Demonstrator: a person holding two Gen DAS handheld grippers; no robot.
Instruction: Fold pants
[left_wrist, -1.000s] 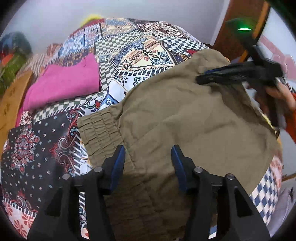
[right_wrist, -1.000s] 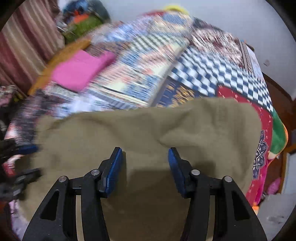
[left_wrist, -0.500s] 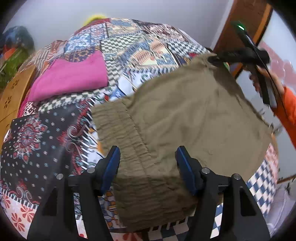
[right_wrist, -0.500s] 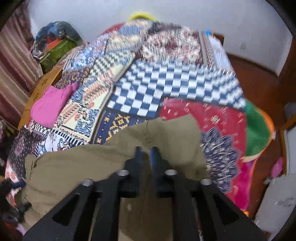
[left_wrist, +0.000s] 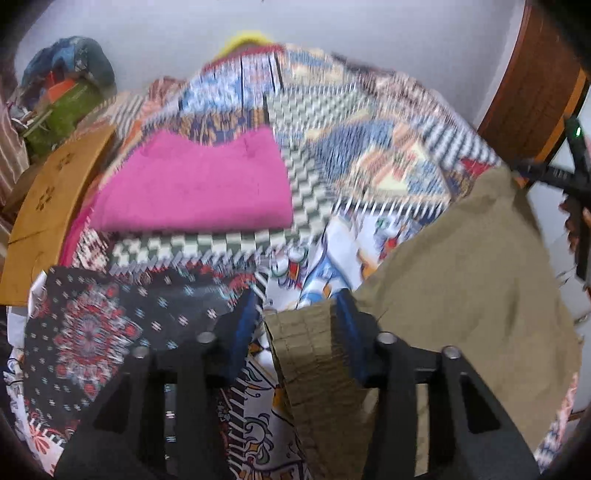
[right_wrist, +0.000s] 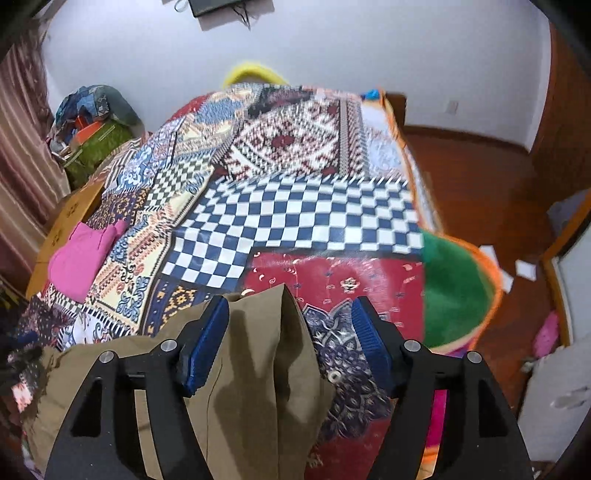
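the olive pants (left_wrist: 461, 288) lie on the patchwork quilt (right_wrist: 295, 218), well apart from the pink cloth (left_wrist: 192, 192): left gripper (left_wrist: 297, 325), just closing, should bite the waistband corner squarely; right gripper (right_wrist: 290, 339), just opened, straddles a loose fold.

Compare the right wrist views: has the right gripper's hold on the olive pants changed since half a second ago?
Yes. The right gripper has just been opening; its jaws, pinched together earlier, now stand apart around the olive pants over the patchwork quilt.
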